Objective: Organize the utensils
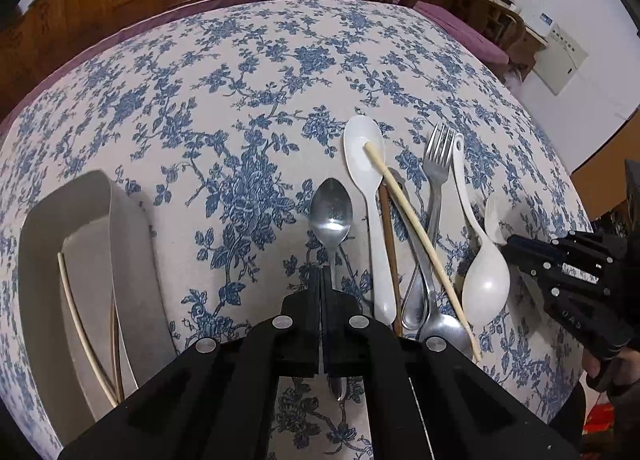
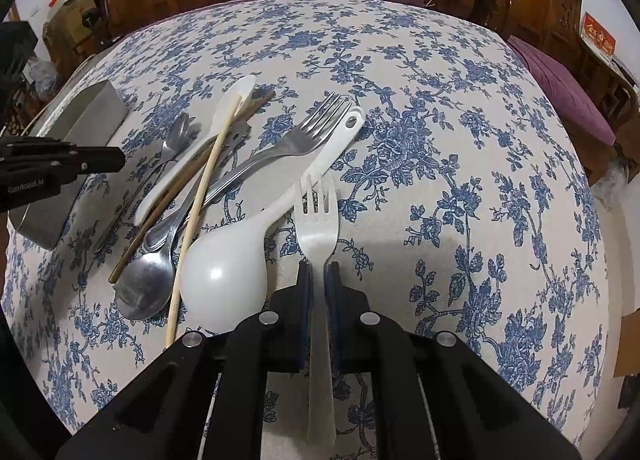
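The right gripper (image 2: 316, 280) has its jaws pinched on the handle of a white plastic fork (image 2: 318, 216), tines pointing forward and away from the camera. The left gripper (image 1: 322, 288) has its jaws pressed against the thin handle of a small stainless-steel spoon (image 1: 331, 212), bowl facing up and pointing forward.

Recommended handling, as a judgement: carry each utensil level and along its own axis. Lift the fork clear before moving it sideways, because its tines lie just beside the handle of a white plastic ladle-shaped spoon (image 2: 224, 272). Raise the steel spoon straight up, because it lies just beside the pile. Both handles are smooth and narrow, so a firm grip near mid-handle reduces pivoting.

The remaining utensils lie in a crossed pile on the blue floral tablecloth (image 2: 440, 140), between the two grippers. The pile holds a long flat white plastic spoon (image 1: 366, 164), a pale bamboo chopstick (image 1: 420, 236) lying across it, a dark brown chopstick (image 1: 390, 244), a stainless-steel fork (image 1: 438, 160) and a large stainless-steel spoon (image 2: 146, 284).

The grey rectangular metal holder (image 1: 132, 228) sits at the left of the table, well apart from the pile. It already contains one pale chopstick (image 1: 76, 300) and one dark chopstick, so sorting appears partly done.
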Motion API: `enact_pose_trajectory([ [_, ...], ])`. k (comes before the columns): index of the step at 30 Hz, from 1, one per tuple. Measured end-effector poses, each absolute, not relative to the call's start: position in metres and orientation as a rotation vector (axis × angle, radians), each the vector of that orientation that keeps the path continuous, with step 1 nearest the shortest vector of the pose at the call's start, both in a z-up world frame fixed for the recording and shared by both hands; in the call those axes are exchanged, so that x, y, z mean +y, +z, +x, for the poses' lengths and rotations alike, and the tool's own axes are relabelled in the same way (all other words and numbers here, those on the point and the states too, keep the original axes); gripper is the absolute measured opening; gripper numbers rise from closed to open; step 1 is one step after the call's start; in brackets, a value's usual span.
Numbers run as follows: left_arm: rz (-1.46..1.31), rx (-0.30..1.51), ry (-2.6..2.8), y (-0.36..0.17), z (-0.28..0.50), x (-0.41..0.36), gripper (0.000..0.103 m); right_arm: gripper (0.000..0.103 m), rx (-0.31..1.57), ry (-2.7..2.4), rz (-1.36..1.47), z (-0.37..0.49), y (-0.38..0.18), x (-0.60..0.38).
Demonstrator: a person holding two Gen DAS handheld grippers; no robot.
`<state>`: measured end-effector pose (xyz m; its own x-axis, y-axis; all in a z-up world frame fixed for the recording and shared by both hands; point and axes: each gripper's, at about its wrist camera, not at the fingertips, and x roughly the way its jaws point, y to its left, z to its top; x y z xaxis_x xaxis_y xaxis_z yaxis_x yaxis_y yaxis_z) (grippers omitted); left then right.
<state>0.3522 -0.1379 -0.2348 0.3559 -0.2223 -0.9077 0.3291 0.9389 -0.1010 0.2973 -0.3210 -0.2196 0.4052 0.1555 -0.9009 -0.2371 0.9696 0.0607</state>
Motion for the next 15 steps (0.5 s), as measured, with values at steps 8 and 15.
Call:
enact_pose_trajectory([
  [8, 0.164, 1.236, -0.381, -0.255, 0.362, -0.157, 0.025, 0.008, 1.117, 0.256, -0.105, 0.295, -0.22, -0.321],
  [15, 0.232, 1.245, -0.351, -0.257, 0.366, -0.165, 0.019, 0.008, 1.109, 0.261, -0.108, 0.293, -0.219, -0.321],
])
